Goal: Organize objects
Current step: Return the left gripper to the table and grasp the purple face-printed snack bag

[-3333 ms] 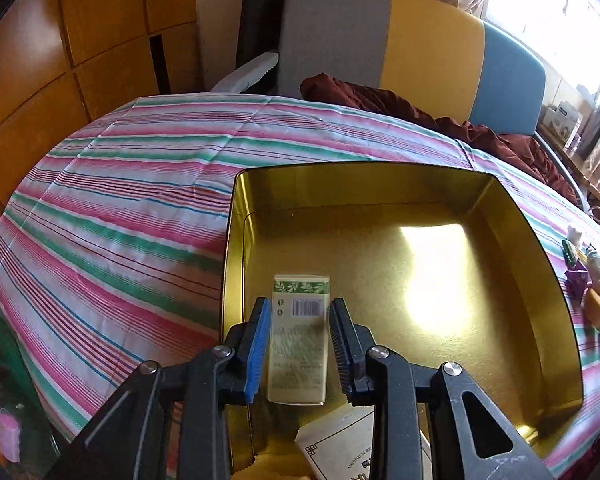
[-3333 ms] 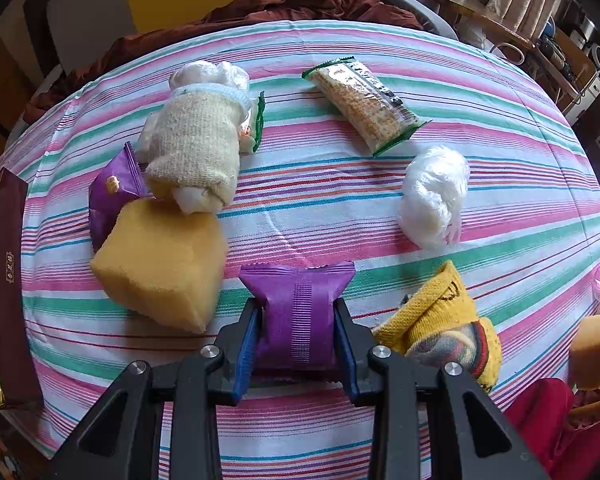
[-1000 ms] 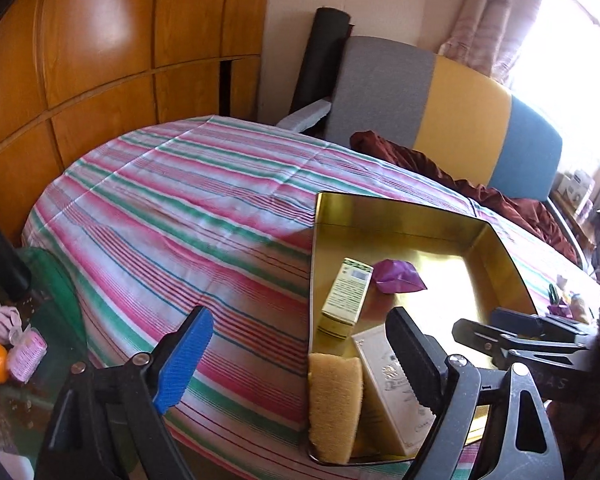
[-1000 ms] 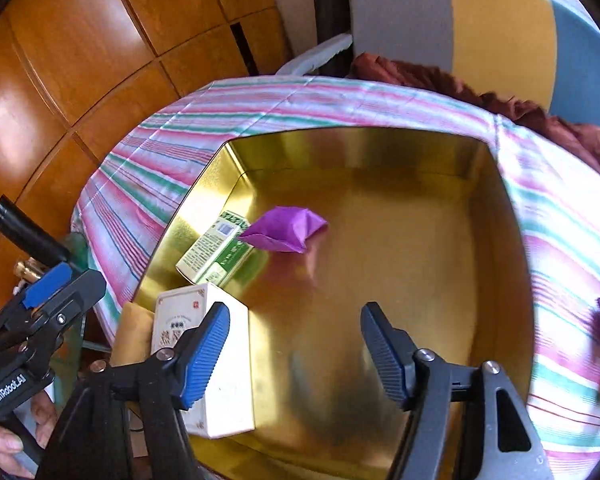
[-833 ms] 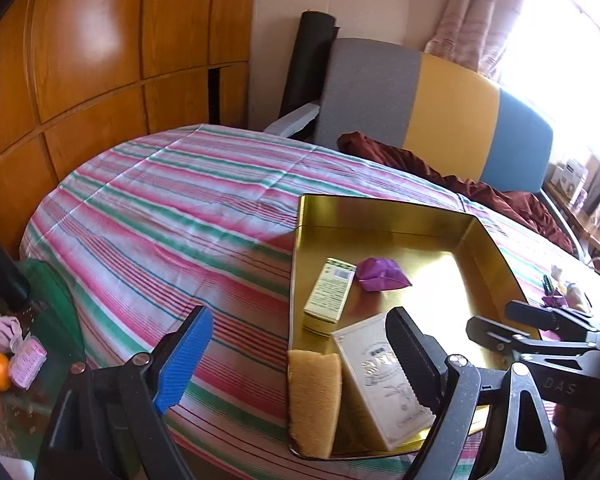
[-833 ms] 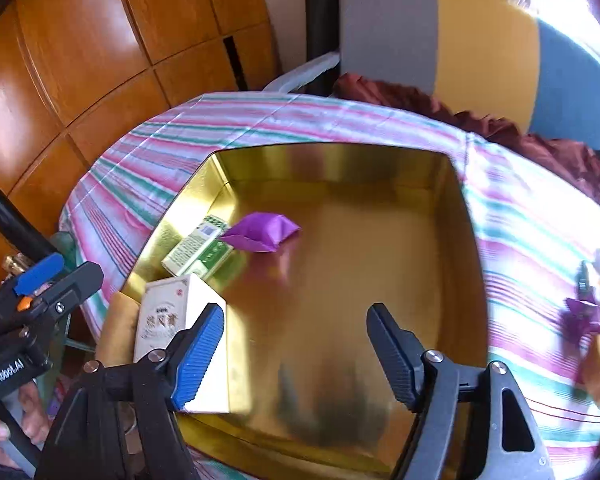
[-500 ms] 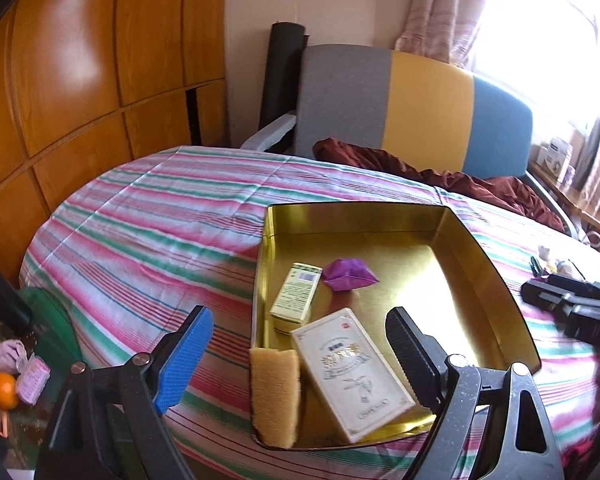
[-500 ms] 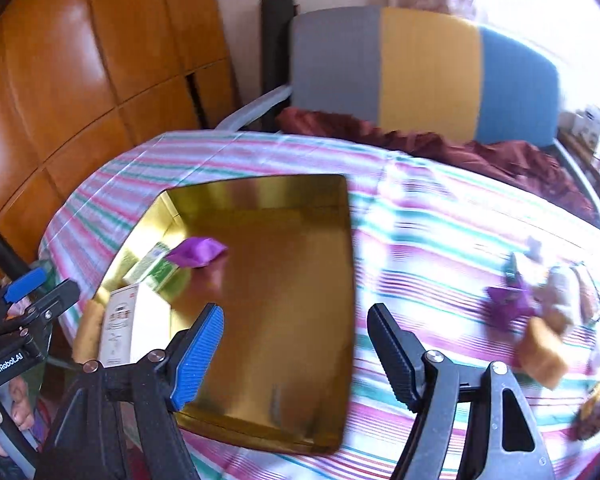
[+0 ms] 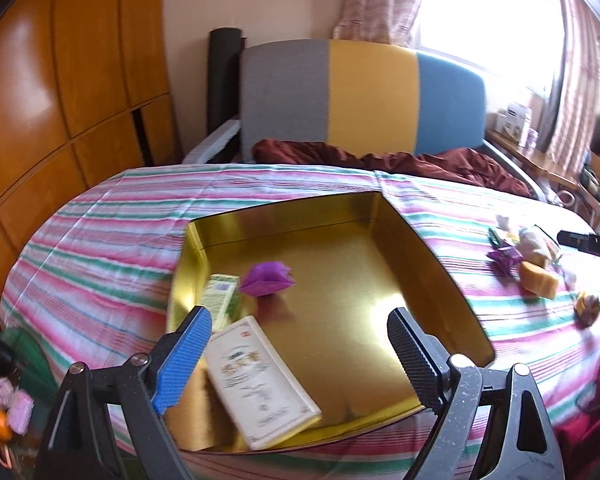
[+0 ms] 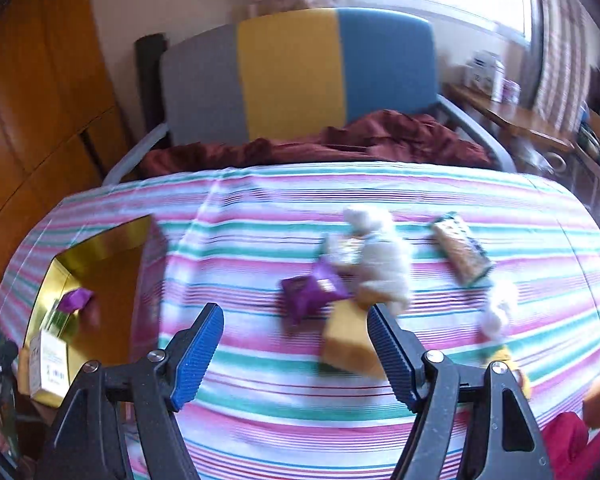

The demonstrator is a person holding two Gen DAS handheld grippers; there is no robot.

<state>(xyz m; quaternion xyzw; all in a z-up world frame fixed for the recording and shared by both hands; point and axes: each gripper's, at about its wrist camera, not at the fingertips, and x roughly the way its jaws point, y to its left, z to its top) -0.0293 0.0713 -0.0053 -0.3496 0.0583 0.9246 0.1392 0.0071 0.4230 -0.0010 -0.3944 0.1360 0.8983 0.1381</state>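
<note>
A gold tray (image 9: 432, 268) lies on the striped tablecloth. Inside it are a purple packet (image 9: 267, 279), a green carton (image 9: 220, 298), a white box (image 9: 256, 376) and a yellow sponge partly hidden behind my left finger. My left gripper (image 9: 298, 360) hovers open over the tray's near edge, nothing between its jaws. My right gripper (image 10: 294, 354) hangs open and empty above the cloth, right of the tray (image 10: 100, 246). Just beyond it lie a purple packet (image 10: 312, 290), a yellow sponge (image 10: 350, 338), a cream cloth roll (image 10: 384, 264) and a snack bar (image 10: 462, 254).
A grey, yellow and blue chair (image 10: 296, 68) with a dark red blanket (image 10: 340, 140) stands behind the table. Wooden panels (image 9: 60, 100) line the left wall. More small items (image 10: 500, 320) lie at the right of the cloth, and a white ball among them is blurred.
The purple packet was carried from the cloth into the tray and let go. Over the last second my right gripper swung right, off the tray toward the loose items. My left view also shifted right.
</note>
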